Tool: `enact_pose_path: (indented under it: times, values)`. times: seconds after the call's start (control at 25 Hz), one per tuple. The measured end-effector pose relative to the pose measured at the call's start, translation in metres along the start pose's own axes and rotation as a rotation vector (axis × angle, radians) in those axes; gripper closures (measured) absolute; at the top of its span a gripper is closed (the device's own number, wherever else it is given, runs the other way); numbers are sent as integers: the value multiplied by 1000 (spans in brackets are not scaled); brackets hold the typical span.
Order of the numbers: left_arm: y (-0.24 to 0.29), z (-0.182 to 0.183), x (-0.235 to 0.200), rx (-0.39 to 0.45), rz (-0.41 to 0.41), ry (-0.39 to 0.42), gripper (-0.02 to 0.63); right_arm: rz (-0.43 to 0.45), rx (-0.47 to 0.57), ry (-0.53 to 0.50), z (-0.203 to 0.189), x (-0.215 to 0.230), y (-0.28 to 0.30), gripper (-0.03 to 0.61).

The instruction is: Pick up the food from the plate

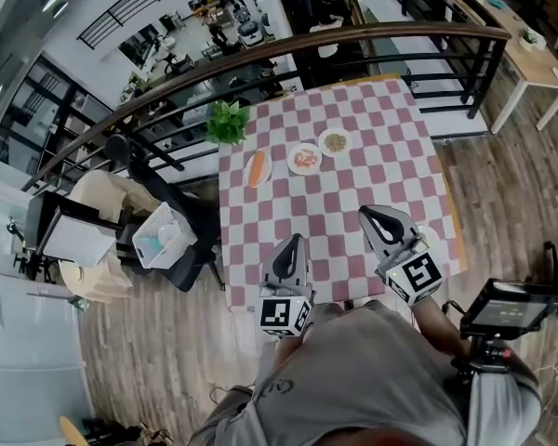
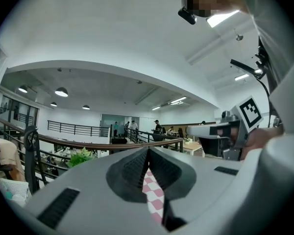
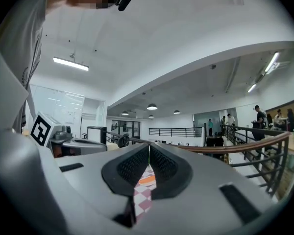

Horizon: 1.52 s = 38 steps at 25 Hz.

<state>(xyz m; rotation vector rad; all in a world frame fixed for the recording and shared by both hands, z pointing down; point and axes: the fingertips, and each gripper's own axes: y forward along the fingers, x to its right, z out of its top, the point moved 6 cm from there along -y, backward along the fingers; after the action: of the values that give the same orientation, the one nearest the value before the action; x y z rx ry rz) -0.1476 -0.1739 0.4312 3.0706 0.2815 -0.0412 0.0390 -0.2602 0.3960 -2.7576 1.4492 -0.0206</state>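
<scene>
On the far half of the pink-and-white checked table (image 1: pixel 391 156), three white plates lie in a row. The left plate (image 1: pixel 267 177) bears a long orange piece (image 1: pixel 257 168), the middle one pale pink food (image 1: pixel 305 158), and the right one brownish bits (image 1: pixel 336 141). At the near edge, well apart from them, the left gripper (image 1: pixel 296 240) and right gripper (image 1: pixel 366 213) point level, each with jaws closed together on nothing.

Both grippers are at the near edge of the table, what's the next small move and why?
Probably open the right gripper and ease it forward: its jaws are shut and empty, it sits short of the plates, and the orange food lines up beyond its jaws.
</scene>
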Motion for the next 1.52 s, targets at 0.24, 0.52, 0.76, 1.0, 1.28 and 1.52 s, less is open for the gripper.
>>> enact_pose_path:
  times: [0.24,0.52,0.76,1.0,1.28,1.52]
  values:
    - [0,18,-8,54,-23,25,604,-39,49,20,18,2,-5,561]
    - [-8,9,-13,61,-50,-2,604,-86,48,-15,26,-2,-3,429]
    - [-10,-4,-11,48,-85,-22,604,-225,-59,-12,3,2,-7,153]
    - [-3,-14,-12,46,-100,-37,604,-239,-113,-21,-4,8,-12,155]
    - [6,-18,-6,41,-132,-35,603,-260,-307,-72,-29,32,-27,155]
    - [2,-22,-6,31,-131,-38,604,-339,-562,-97,-75,73,-46,155]
